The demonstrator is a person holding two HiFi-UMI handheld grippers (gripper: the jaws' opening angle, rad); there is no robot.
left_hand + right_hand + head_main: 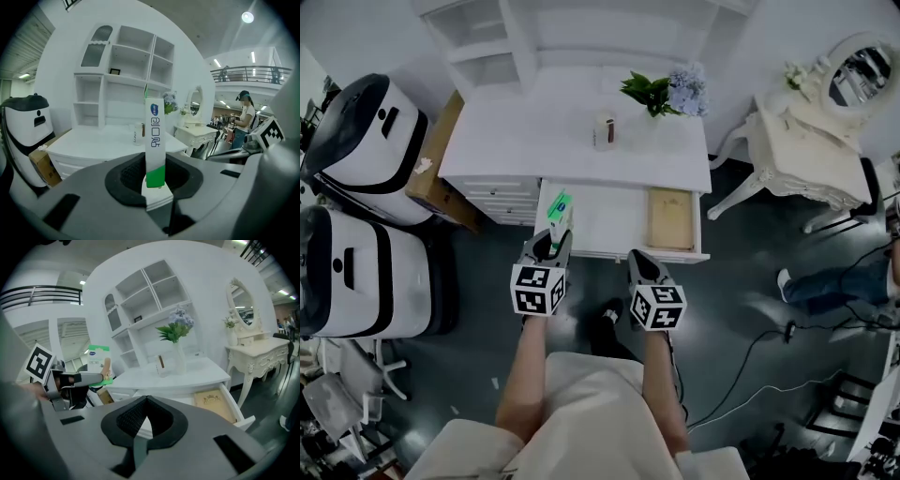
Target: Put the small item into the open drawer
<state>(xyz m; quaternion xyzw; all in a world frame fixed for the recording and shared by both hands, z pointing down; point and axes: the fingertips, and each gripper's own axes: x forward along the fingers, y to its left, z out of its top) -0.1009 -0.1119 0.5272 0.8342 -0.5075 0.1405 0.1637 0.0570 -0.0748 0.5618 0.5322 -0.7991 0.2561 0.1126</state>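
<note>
The person stood in front of the white desk (534, 141), with one tool in each hand. The left gripper (553, 239) was clamped on the small box (154, 140), which was white with a green bottom. The box stood up tall out of the tongs. From the head view it hung over the front left corner of the open drawer (609, 253), not yet down inside it.

The right gripper (639, 258) had its tongs together, with nothing in them. It was just in front of the drawer's front edge, near the middle.

A flat tan book (671, 218) lay at the right end of the drawer. The left end and the middle looked bare. On the desk top, a small bottle (604, 131) stood near the middle, and a vase of flowers (666, 92) stood near the back right corner.

The step now looked like carrying the box in over the drawer. To do it well, the box should probably go past the front edge first, so it does not bump the rim. Then it should go down onto the bare left part, away from the book. The tongs should open only when the box is low, so it does not drop and tip. The right gripper would do best to keep out of the way.
</note>
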